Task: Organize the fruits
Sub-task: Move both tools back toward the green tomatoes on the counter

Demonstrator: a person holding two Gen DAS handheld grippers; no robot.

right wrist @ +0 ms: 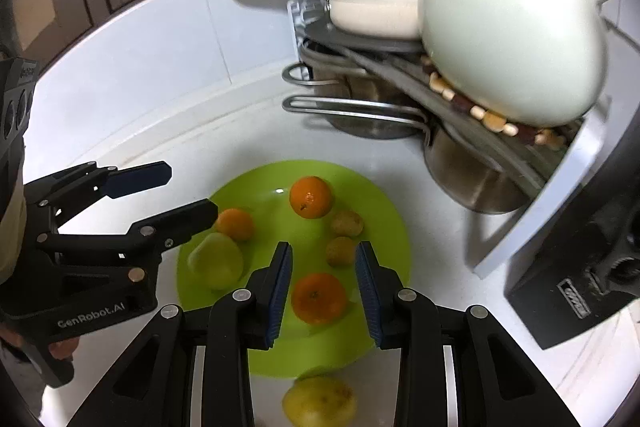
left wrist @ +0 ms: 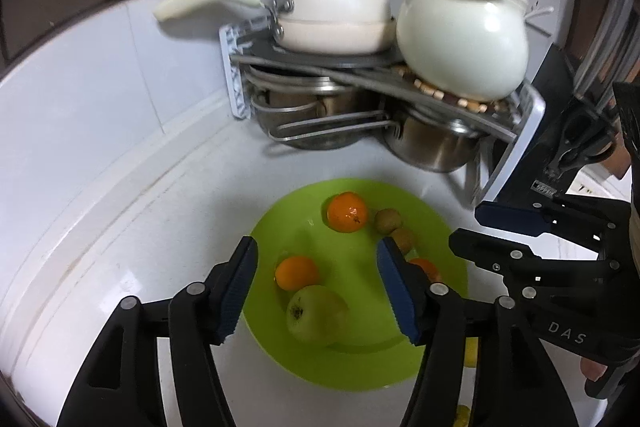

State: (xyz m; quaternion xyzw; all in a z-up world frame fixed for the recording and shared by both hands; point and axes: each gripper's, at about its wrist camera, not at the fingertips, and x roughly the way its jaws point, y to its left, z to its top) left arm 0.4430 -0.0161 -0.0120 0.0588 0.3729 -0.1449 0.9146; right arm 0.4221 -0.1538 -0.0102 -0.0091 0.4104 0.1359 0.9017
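Note:
A lime green plate (left wrist: 360,359) (right wrist: 384,227) lies on the white counter. On it are three oranges (right wrist: 311,196) (right wrist: 235,224) (right wrist: 319,298), a green apple (left wrist: 316,313) (right wrist: 217,261) and two small brown fruits (right wrist: 347,223) (right wrist: 340,251). My left gripper (left wrist: 316,291) is open and empty above the apple and one orange (left wrist: 296,271). My right gripper (right wrist: 323,287) is open and empty, its jaws on either side of the nearest orange, above it. A yellow fruit (right wrist: 319,402) lies on the counter just off the plate's near edge.
A corner rack (left wrist: 384,67) behind the plate holds white pans (left wrist: 336,15), a white jug (left wrist: 464,39) (right wrist: 508,27) and steel pots (right wrist: 472,167) underneath. A black appliance (right wrist: 576,267) stands at the right. White tiled walls close the corner.

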